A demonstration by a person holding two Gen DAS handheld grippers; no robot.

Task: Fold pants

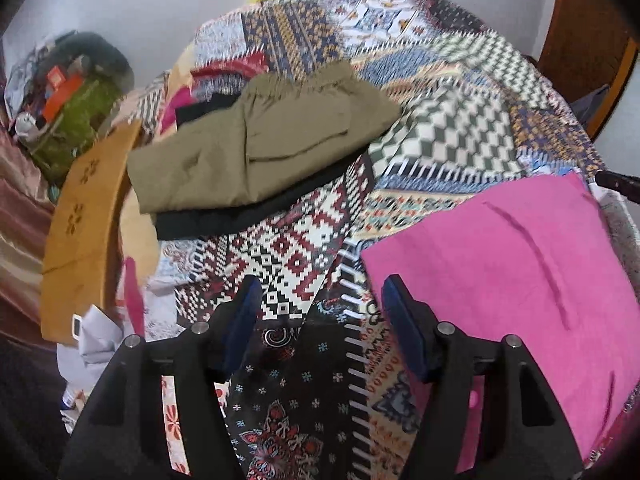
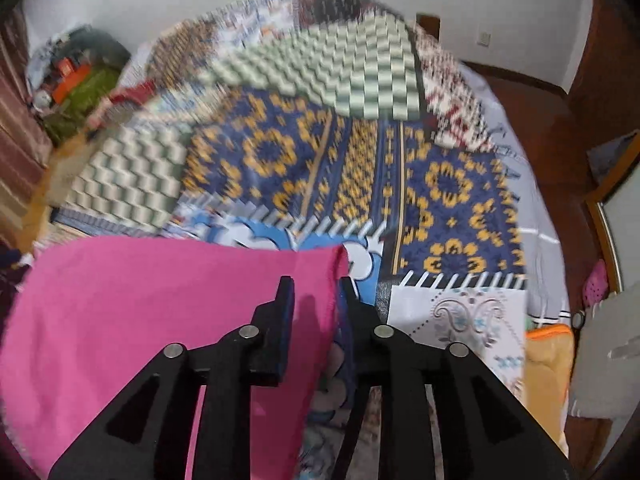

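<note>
Pink pants (image 1: 516,264) lie folded flat on the patterned bedspread (image 1: 288,252), right of my left gripper (image 1: 318,296), which is open and empty above the spread. In the right wrist view the pink pants (image 2: 132,320) fill the lower left. My right gripper (image 2: 316,292) straddles the pants' right edge with its jaws a narrow gap apart; the cloth edge lies between the fingers. The right gripper's tip (image 1: 618,184) shows at the far right of the left wrist view.
A folded olive garment (image 1: 256,148) lies on a black one (image 1: 224,216) at the back left of the bed. A tan board (image 1: 84,224) and clutter (image 1: 72,108) stand left of the bed. A wooden door (image 2: 600,92) is at right.
</note>
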